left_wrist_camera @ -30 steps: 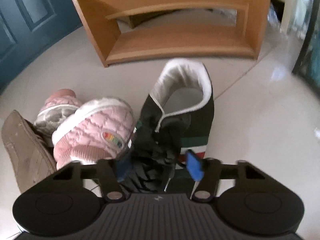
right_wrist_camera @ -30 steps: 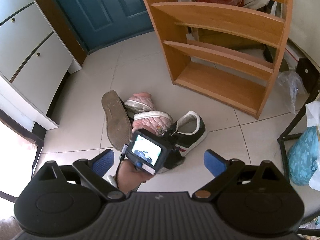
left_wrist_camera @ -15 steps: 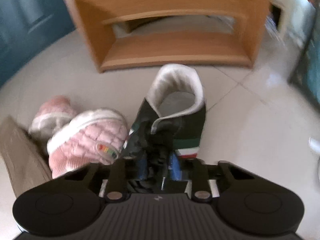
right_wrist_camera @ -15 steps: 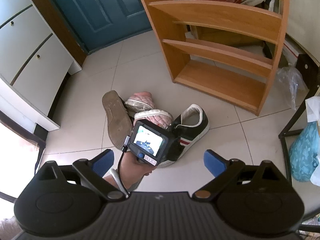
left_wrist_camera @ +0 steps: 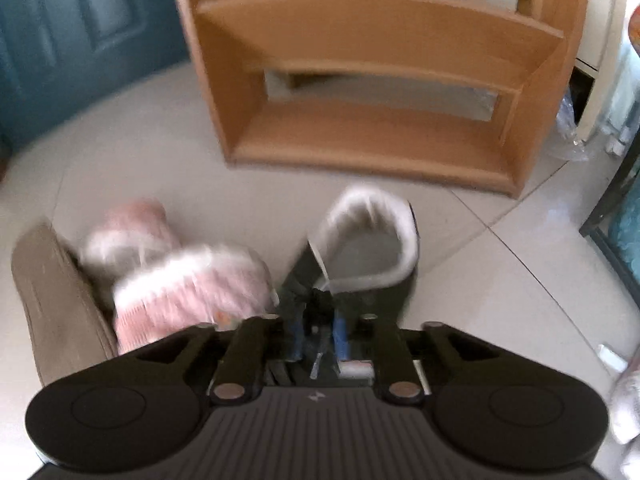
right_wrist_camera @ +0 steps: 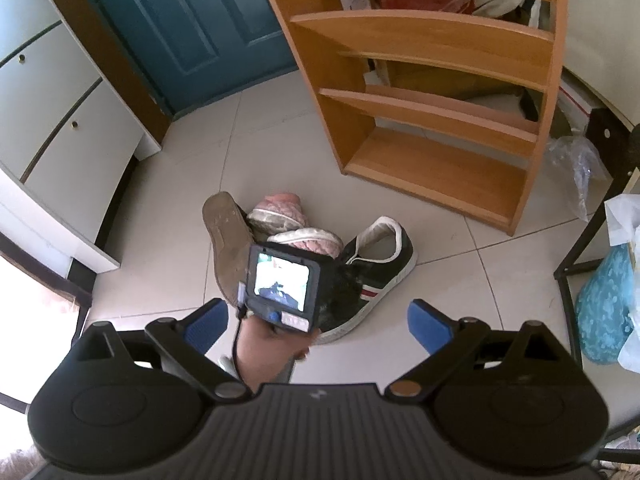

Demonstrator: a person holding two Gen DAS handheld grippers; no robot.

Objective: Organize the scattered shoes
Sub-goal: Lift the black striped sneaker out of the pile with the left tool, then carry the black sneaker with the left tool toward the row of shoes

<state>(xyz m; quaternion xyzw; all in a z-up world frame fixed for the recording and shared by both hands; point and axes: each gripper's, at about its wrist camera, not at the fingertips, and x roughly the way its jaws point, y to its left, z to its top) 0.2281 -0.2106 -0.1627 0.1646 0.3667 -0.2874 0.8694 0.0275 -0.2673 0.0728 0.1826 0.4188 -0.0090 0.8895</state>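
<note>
A black sneaker (left_wrist_camera: 372, 248) with a white collar and red-green stripe lies on the tiled floor (left_wrist_camera: 500, 280) in front of a wooden shoe rack (left_wrist_camera: 380, 148). My left gripper (left_wrist_camera: 318, 336) grips its tongue and laces between the blue pads; its jaws are opening. In the right wrist view the sneaker (right_wrist_camera: 380, 256) has its toe raised off the floor under a hand (right_wrist_camera: 264, 344). Two pink quilted shoes (left_wrist_camera: 192, 284) and a brown-soled shoe (left_wrist_camera: 52, 300) lie to the left. My right gripper (right_wrist_camera: 319, 322) hangs open above, holding nothing.
The rack (right_wrist_camera: 432, 168) has bare slanted shelves. A teal door (right_wrist_camera: 192, 20) and white cabinets (right_wrist_camera: 60, 120) stand at the back left. A black metal frame (right_wrist_camera: 580, 240), a blue bag (right_wrist_camera: 608, 304) and a clear plastic bag (right_wrist_camera: 572, 160) crowd the right.
My left gripper's pads went from apart to closed on the sneaker's tongue, then rose, lifting the shoe's front. The right gripper has not moved.
</note>
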